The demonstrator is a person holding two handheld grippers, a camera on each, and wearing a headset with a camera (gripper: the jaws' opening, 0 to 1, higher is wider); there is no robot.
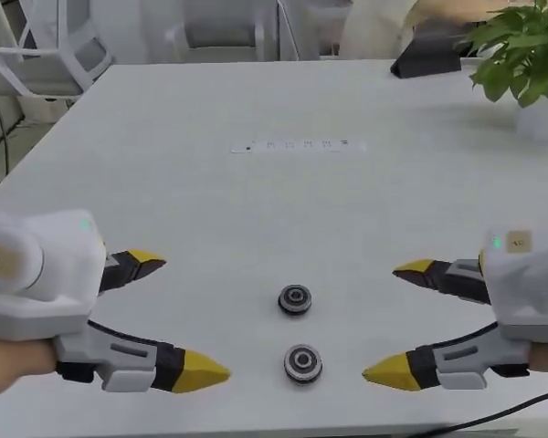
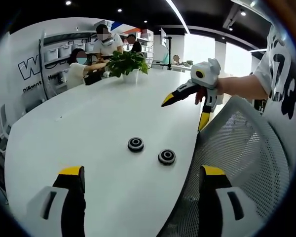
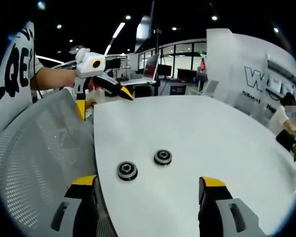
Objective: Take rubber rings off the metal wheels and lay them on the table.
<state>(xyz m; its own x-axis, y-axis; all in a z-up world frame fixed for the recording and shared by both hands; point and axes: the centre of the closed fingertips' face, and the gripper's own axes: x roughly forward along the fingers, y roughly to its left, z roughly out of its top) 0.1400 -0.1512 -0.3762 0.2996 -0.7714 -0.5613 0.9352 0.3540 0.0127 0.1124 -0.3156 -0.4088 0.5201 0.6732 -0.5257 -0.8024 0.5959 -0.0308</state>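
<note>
Yellow fingertips of the left gripper are spread wide and hold nothing. The right gripper faces it, equally wide and empty. Between them on the white table lie the near wheel and, just beyond it, the far wheel, both ringed in black.

Matt table, bright hubs, dull rubber.
Your table looks smooth, white and matt, with a faint sheen. The far wheel and near wheel each show a shiny metal hub banded in dull black rubber. Your left gripper and right gripper have smooth white plastic shells and satin yellow tips. The chair back is pale open mesh.
</note>
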